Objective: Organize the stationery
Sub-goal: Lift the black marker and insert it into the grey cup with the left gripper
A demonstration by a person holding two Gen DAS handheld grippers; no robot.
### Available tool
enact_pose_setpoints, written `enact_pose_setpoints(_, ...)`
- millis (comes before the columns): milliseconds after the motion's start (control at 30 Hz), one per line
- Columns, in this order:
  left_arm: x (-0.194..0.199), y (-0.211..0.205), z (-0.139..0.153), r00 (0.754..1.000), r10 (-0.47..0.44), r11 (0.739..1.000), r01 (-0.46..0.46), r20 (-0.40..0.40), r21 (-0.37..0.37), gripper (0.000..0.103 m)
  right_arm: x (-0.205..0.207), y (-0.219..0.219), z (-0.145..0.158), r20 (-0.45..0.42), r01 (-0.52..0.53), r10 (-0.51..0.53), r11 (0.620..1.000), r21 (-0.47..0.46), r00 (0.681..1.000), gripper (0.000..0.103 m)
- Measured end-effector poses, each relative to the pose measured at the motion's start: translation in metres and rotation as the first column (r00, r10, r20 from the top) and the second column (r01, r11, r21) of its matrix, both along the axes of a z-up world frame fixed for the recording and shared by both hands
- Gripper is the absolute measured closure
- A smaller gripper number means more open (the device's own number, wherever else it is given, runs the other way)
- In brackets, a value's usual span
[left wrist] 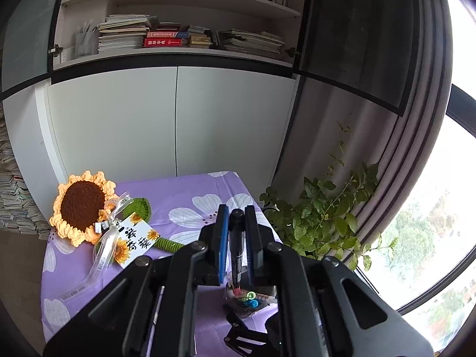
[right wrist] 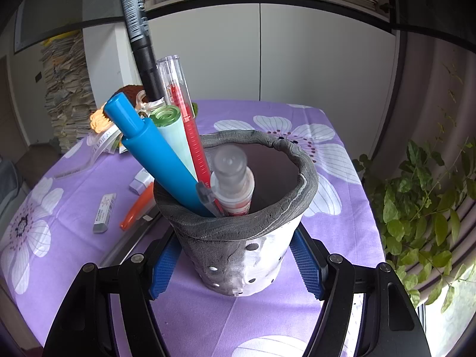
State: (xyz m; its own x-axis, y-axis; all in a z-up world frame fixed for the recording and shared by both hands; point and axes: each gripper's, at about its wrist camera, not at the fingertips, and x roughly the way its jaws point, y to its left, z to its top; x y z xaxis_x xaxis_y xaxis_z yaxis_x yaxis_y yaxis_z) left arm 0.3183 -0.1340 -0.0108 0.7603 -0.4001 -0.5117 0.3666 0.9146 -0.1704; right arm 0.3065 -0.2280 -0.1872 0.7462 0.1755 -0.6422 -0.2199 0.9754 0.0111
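My left gripper is shut on a black marker, which stands upright between the blue pads. It hangs over the grey pen cup, seen from above far below it. In the right wrist view the same marker comes down from the top edge, its lower end behind the pens in the cup. My right gripper is shut on the grey pen cup, one blue pad on each side. The cup holds a blue pen, a green pen, a red pen and a clear-capped tube.
On the purple flowered cloth left of the cup lie an eraser, an orange pen and a small white item. A crochet sunflower lies at the table's far left. A leafy plant stands right of the table.
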Motion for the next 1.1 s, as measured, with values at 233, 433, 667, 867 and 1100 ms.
enact_pose_setpoints(233, 0.012, -0.019, -0.017, 0.999, -0.014, 0.999, 0.016, -0.044, 0.044, 0.095, 0.0, 0.0, 0.0, 0.0, 0.0, 0.0, 1.0, 0.001, 1.0, 0.031)
enact_pose_setpoints(433, 0.019, -0.029, -0.049, 0.992, -0.027, 0.993, 0.04, -0.121, 0.11, 0.094, 0.0, 0.0, 0.0, 0.0, 0.0, 0.0, 1.0, 0.0, 1.0, 0.031)
enact_pose_setpoints(667, 0.021, -0.031, -0.079, 0.982, -0.025, 0.988, 0.053, -0.189, 0.146, 0.093, 0.0, 0.0, 0.0, 0.0, 0.0, 0.0, 1.0, 0.0, 1.0, 0.031)
enact_pose_setpoints(867, 0.019, -0.023, -0.081, 0.973, -0.036, 0.989, 0.066, -0.227, 0.129, 0.092, 0.001, 0.002, -0.001, 0.0, -0.001, 0.001, 1.0, -0.003, 1.0, 0.031)
enact_pose_setpoints(1100, 0.006, 0.02, -0.067, 0.984, 0.071, 0.993, -0.055, -0.165, 0.101, 0.06, 0.002, 0.002, -0.001, 0.0, -0.001, 0.001, 1.0, -0.003, 1.0, 0.031)
